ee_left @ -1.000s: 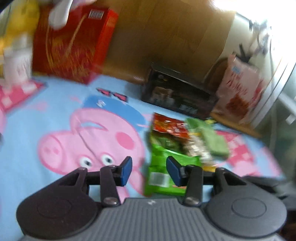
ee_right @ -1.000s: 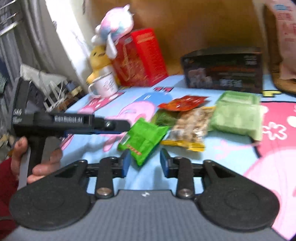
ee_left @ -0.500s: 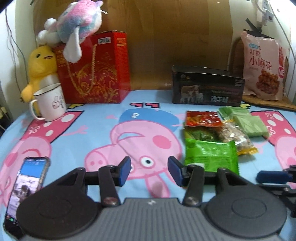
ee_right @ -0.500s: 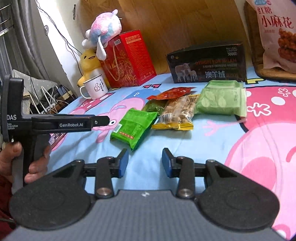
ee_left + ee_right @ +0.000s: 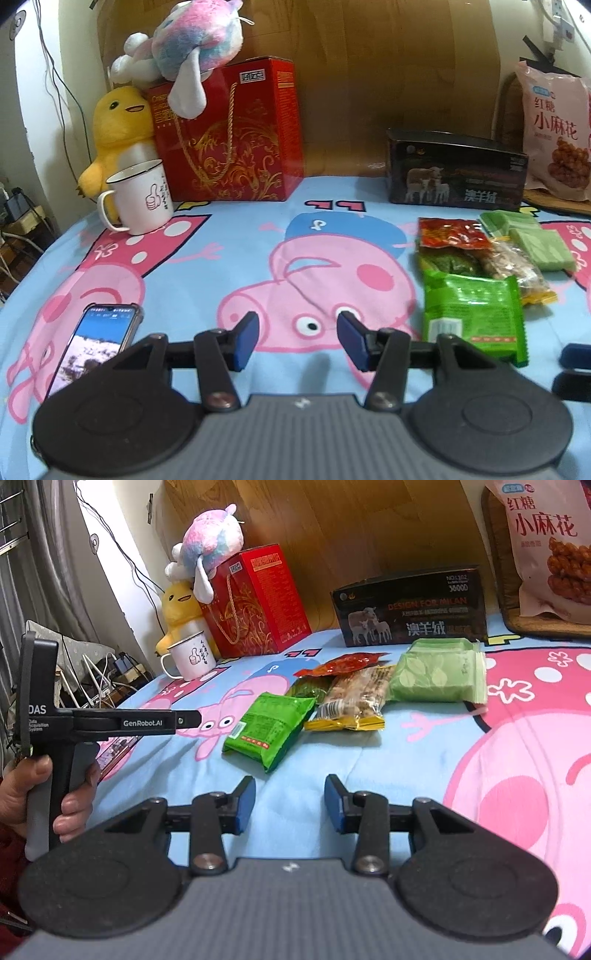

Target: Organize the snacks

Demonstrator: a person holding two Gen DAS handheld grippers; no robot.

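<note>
Several snack packets lie together on the cartoon-pig sheet: a bright green packet (image 5: 472,310) (image 5: 269,727) nearest, then a red packet (image 5: 450,232) (image 5: 347,664), a dark green one (image 5: 447,264), a clear nut packet (image 5: 517,266) (image 5: 354,701) and pale green packets (image 5: 532,240) (image 5: 436,675). My left gripper (image 5: 295,332) hovers over the pig's face, left of the bright green packet. Its jaws are opening with nothing between them. My right gripper (image 5: 290,797) hangs just short of the bright green packet, jaws also opening and empty.
A phone (image 5: 96,339) lies at the near left. At the back stand a white mug (image 5: 142,195), a red gift box (image 5: 236,136) with plush toys, a black box (image 5: 454,170) and a big pink snack bag (image 5: 557,133). A hand (image 5: 22,794) grips the left tool.
The left wrist view has swung from a tilted, blurred look at the snacks to a steady level one, bringing the phone into sight. Its jaws stand a little wider. The right gripper edged forward slightly.
</note>
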